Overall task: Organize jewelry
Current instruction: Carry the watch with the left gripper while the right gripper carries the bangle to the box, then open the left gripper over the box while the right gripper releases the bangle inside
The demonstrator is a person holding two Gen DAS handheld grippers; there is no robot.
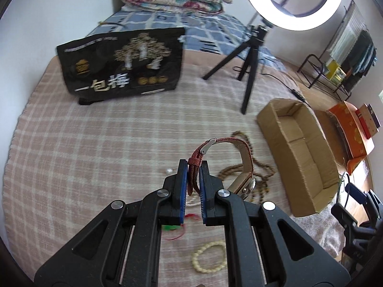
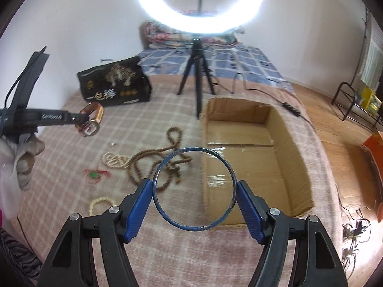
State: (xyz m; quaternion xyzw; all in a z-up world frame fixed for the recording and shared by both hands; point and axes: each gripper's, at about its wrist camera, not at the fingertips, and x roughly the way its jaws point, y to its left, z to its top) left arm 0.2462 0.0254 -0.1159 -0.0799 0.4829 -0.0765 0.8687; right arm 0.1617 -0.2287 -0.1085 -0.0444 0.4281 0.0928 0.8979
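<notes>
My left gripper (image 1: 193,167) is shut on the red strap of a wristwatch (image 1: 241,165), which hangs above the checked bedspread; the right wrist view shows the same watch (image 2: 92,122) dangling at the left. My right gripper (image 2: 194,187) holds a dark blue bangle (image 2: 158,203) squeezed between its blue pads, lifted over the near edge of an open cardboard box (image 2: 294,157). On the spread lie a long brown bead necklace (image 2: 153,155), a pale pearl string (image 2: 113,159), a cream bead bracelet (image 2: 100,203) and a green charm on red cord (image 2: 93,174).
A ring light on a black tripod (image 2: 197,76) stands behind the box. A black printed bag (image 2: 115,86) sits at the back left. The bed edge and wooden floor (image 2: 335,124) are to the right, with cables and an orange box (image 1: 352,131).
</notes>
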